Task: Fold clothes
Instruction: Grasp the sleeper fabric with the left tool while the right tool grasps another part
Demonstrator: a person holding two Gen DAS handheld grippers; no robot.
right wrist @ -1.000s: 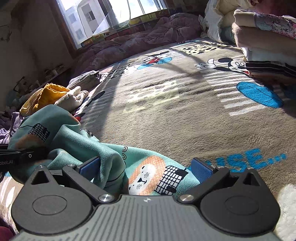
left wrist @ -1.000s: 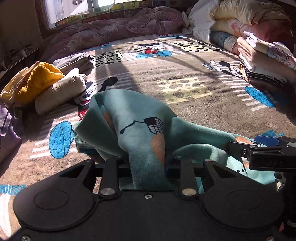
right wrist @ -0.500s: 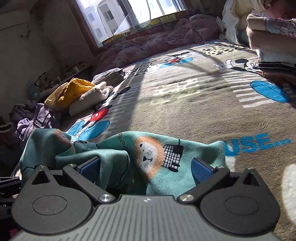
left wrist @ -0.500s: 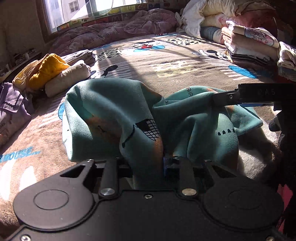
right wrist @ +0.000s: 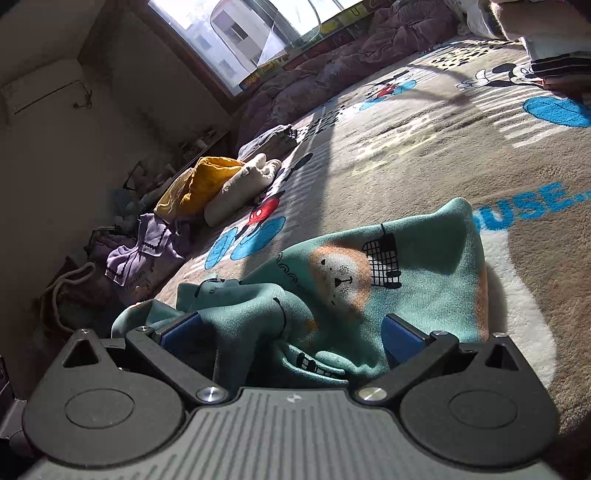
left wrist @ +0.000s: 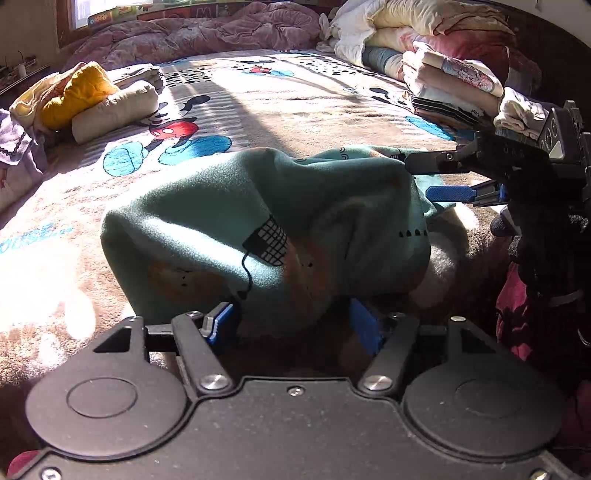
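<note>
**One teal garment bunched on the blanket, both grippers spread at its near side**

One large brown cartoon-print blanket [left wrist: 295, 107] covers the bed. A broad middle stretch of it lies bare and sunlit. Its edges are crowded: one purple quilt [left wrist: 192, 33] runs along the far side under one window [right wrist: 258, 33]; one stack of folded bedding and clothes [left wrist: 443, 74] fills the far right; a left-hand cluster holds one yellow garment [left wrist: 77, 92], one cream roll [left wrist: 114, 110] touching it, and one purple garment [right wrist: 147, 243] nearer the blanket's edge.

One teal garment [left wrist: 266, 221], printed with lions and nets, is heaped at the blanket's near side.

Two grippers are in view. The left gripper [left wrist: 291, 325] has its blue-padded fingers [left wrist: 364, 328] spread wide, the garment's near fold sagging between them; no pinch on the cloth shows. The right gripper [right wrist: 291, 332] is likewise wide open, cloth lying loose between its fingers [right wrist: 400, 339]. From the left camera it reaches in from the right, touching the garment's far right corner.
</note>
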